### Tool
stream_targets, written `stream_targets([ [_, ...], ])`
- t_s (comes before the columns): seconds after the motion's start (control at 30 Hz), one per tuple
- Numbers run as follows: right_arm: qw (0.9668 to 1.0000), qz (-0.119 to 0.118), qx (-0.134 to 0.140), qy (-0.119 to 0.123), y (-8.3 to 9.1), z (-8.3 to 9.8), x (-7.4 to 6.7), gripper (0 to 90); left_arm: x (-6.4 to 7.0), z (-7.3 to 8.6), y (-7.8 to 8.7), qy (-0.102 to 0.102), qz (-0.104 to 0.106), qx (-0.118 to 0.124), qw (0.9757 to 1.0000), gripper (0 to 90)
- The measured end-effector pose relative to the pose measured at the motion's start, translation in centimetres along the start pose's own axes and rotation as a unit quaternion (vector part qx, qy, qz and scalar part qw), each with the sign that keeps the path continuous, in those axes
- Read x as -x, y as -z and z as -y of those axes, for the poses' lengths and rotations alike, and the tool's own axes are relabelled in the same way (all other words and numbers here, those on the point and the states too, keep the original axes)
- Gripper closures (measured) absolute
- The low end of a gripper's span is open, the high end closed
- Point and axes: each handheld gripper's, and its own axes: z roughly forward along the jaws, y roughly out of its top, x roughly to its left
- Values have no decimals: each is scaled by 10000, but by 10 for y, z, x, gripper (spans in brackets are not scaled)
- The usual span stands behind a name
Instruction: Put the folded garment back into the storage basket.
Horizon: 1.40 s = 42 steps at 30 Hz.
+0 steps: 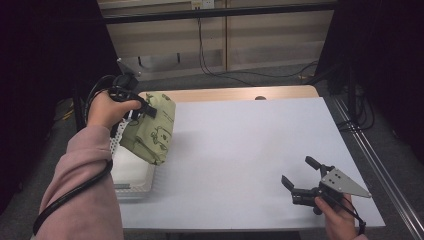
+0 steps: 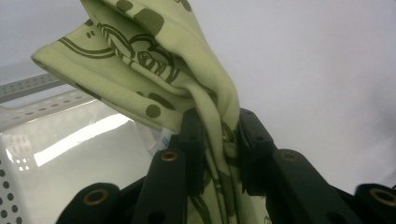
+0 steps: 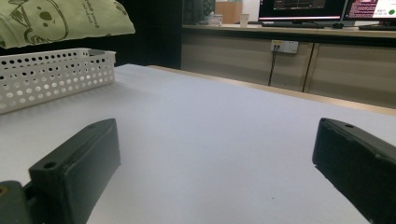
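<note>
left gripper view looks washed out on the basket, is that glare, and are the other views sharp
Yes: in the left gripper view a bright streak of glare lies across the white basket, while the green cloth at the jaws is fairly sharp. In the right gripper view the near jaws look soft and the monitors blow out. The high view is evenly lit on the table, dark around it.

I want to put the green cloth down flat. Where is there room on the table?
The white table is bare between the white basket at its left edge and the right gripper near the front right corner. The crowded spot is the basket, where the left gripper holds the green cloth.
</note>
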Motion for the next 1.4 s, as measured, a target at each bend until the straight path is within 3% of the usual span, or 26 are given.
stream_targets([
  [0.03, 10000, -3, 0, 0, 0, 0, 0, 5, -2, 0, 1, -112, -58, -45, 9999, 750],
  [0.1, 10000, 12, -12, 4, 0, 0, 0, 5, -4, 1, 1, -44, -47, 7, 10000, 750],
  [0.13, 10000, -3, -1, -3, 0, 0, 0, 5, -7, 1, 3, -248, -88, -154, 9995, 750],
  [0.17, 10000, -2, -4, -3, 0, 0, 0, 5, -8, 1, 4, -288, -83, -183, 9994, 750],
  [0.23, 10000, -4, -5, -8, 0, 0, 0, 5, -7, 2, 2, -34, -77, -2, 10000, 750],
  [0.33, 10000, 0, -2, -2, 0, 0, 0, 5, -9, 4, 2, 31, -70, -1, 10000, 749],
  [0.43, 10000, -2, -5, -14, 0, 0, 0, 5, -12, 4, 4, -45, -135, -43, 9999, 750],
  [0.6, 10000, -3, -7, -11, 0, 0, 0, 5, -13, 6, 5, 56, -147, -14, 9999, 750],
  [0.63, 10000, -3, -3, -10, 0, 0, 0, 5, -14, 6, 6, -27, -171, -1, 9998, 750],
  [0.7, 10000, 0, -5, -11, 0, 0, 0, 5, -15, 7, 7, -9, -220, 16, 9998, 749],
  [0.8, 10000, -2, -4, -17, 0, 0, 0, 5, -17, 8, 8, 45, -162, -4, 9999, 749],
  [0.9, 10000, -5, -7, -14, 0, 0, 0, 5, -20, 8, 9, -29, -225, 0, 9997, 750],
  [0.93, 10000, -4, -7, -15, 0, 0, 0, 5, -23, 8, 12, -296, -237, -191, 9991, 749],
  [0.97, 10000, -7, -7, -15, 0, 0, 0, 5, -20, 9, 10, 15, -269, -24, 9996, 750],
  [1.0, 10000, -7, -8, -11, 0, 0, 0, 5, -20, 10, 9, 90, -186, -9, 9998, 750],
  [1.03, 10000, -3, -7, -11, 0, 0, 0, 5, -21, 10, 10, 14, -198, -44, 9998, 750],
  [1.07, 10000, -5, -7, -15, 0, 0, 0, 5, -21, 10, 10, 66, -212, 14, 9998, 749],
  [1.1, 10000, -6, -9, -12, 0, 0, 0, 5, -23, 10, 11, -71, -272, -49, 9996, 749],
  [1.2, 10000, -9, -6, -11, 0, 0, 0, 5, -23, 11, 11, 20, -289, 4, 9996, 750],
  [1.23, 10000, -9, -7, -16, 0, 0, -1, 5, -26, 11, 13, -178, -289, -99, 9994, 749],
  [1.3, 10000, -11, -7, -11, 0, 0, 0, 5, -25, 12, 11, 59, -252, -29, 9997, 749],
  [1.4, 10000, -1, -3, -9, 0, 0, -1, 5, -27, 12, 12, -25, -322, -32, 9995, 749],
])
